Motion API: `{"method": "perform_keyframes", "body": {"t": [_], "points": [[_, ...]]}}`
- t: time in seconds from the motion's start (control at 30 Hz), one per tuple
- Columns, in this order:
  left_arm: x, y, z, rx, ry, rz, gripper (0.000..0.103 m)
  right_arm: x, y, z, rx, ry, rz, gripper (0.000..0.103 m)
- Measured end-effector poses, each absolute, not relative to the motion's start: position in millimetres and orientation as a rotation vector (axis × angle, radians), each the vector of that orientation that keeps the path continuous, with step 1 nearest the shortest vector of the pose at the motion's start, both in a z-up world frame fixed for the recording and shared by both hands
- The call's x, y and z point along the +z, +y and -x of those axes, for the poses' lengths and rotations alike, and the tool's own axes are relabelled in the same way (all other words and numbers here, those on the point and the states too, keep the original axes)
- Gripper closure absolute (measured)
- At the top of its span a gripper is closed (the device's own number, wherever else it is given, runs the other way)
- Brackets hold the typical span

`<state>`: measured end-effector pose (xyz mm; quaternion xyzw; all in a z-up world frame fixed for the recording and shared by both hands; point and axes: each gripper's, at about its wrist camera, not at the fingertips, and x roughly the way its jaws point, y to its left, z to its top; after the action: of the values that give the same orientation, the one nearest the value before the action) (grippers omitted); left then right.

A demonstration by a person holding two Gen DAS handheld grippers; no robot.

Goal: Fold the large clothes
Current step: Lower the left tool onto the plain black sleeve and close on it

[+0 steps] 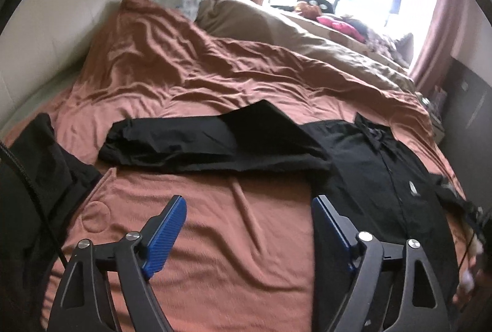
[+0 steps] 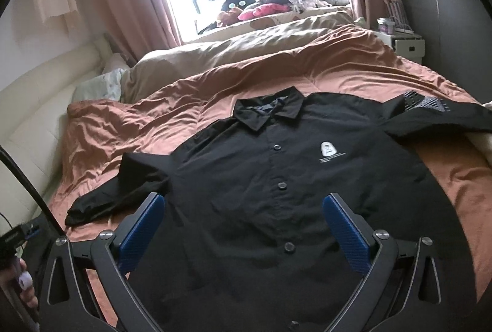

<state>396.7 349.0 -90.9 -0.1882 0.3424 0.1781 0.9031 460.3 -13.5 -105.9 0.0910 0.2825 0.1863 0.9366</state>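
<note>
Black shirt (image 2: pixel 276 184) lies flat, buttoned, face up on the bed cover (image 1: pixel 184 86), sleeves spread, no fold made yet. Left gripper (image 1: pixel 249 209) and right gripper (image 2: pixel 243 206) both gape wide, empty, above it

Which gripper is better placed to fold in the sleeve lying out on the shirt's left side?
Left. The left gripper hangs open just short of that sleeve; the right gripper sits over the shirt front.

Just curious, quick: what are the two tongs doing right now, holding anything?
Left tongs: open, empty, above the rust-orange bedspread.
Right tongs: open, empty, over the black button-up shirt.
</note>
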Motion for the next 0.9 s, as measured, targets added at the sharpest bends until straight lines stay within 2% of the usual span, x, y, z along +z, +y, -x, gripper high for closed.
{"method": "perform_keyframes", "body": {"t": [0.1, 0.17, 0.47, 0.63, 0.7, 0.77, 0.8, 0.9], "points": [[-103.0, 373.4, -410.9, 0.397, 0.719, 0.442, 0.023, -113.7, 3.8, -476.0, 0.386, 0.598, -0.163, 0.011], [-110.8, 388.8, -418.1, 0.415, 0.723, 0.481, 0.025, -121.2, 15.4, -490.5, 0.395, 0.634, -0.162, 0.021], [-162.2, 460.0, -441.9, 0.545, 0.783, 0.642, 0.026, -134.9, 46.5, -544.8, 0.420, 0.721, -0.214, 0.039], [-192.8, 493.0, -447.8, 0.623, 0.824, 0.728, 0.026, -145.1, 66.5, -575.3, 0.457, 0.776, -0.282, 0.044], [-202.0, 501.2, -449.7, 0.644, 0.837, 0.752, 0.026, -148.8, 71.4, -583.6, 0.477, 0.785, -0.285, 0.050], [-212.8, 511.2, -452.5, 0.672, 0.848, 0.775, 0.030, -153.0, 76.7, -591.6, 0.500, 0.795, -0.289, 0.057], [-217.9, 516.0, -453.7, 0.675, 0.848, 0.793, 0.035, -155.2, 77.5, -594.6, 0.511, 0.799, -0.297, 0.060], [-226.5, 528.2, -458.0, 0.697, 0.821, 0.802, 0.038, -163.2, 84.5, -608.2, 0.547, 0.822, -0.322, 0.068]]}}
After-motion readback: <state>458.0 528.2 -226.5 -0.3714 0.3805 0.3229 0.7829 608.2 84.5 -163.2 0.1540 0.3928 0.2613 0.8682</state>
